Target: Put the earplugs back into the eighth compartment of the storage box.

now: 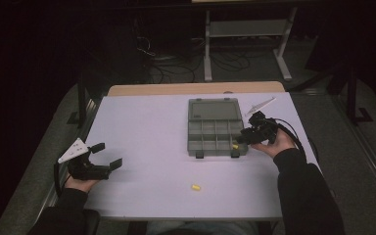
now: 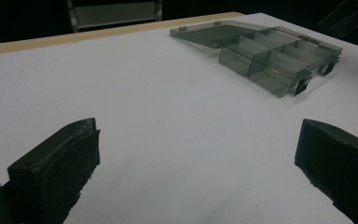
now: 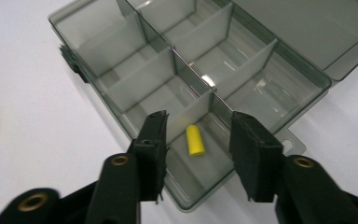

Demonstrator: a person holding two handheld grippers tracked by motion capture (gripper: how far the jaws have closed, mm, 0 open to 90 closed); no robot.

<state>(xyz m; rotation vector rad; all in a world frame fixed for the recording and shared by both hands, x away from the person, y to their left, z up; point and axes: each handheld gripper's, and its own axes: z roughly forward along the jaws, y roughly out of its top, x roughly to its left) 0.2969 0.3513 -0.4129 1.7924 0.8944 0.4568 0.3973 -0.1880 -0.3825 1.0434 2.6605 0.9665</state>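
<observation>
Two tools (image 1: 108, 154) (image 1: 240, 138), two yellow earplugs (image 1: 195, 187) (image 3: 195, 140)

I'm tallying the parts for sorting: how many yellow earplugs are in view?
2. One earplug lies in the near right corner compartment of the open organizer box, under the right hand-held gripper. The other earplug lies loose on the table nearer the person.

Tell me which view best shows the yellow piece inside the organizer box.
The right gripper view: the yellow piece lies close up in a near corner compartment of the organizer box, between the open right gripper jaws. The high view shows it as a tiny yellow speck. In the left gripper view I cannot make it out.
</observation>
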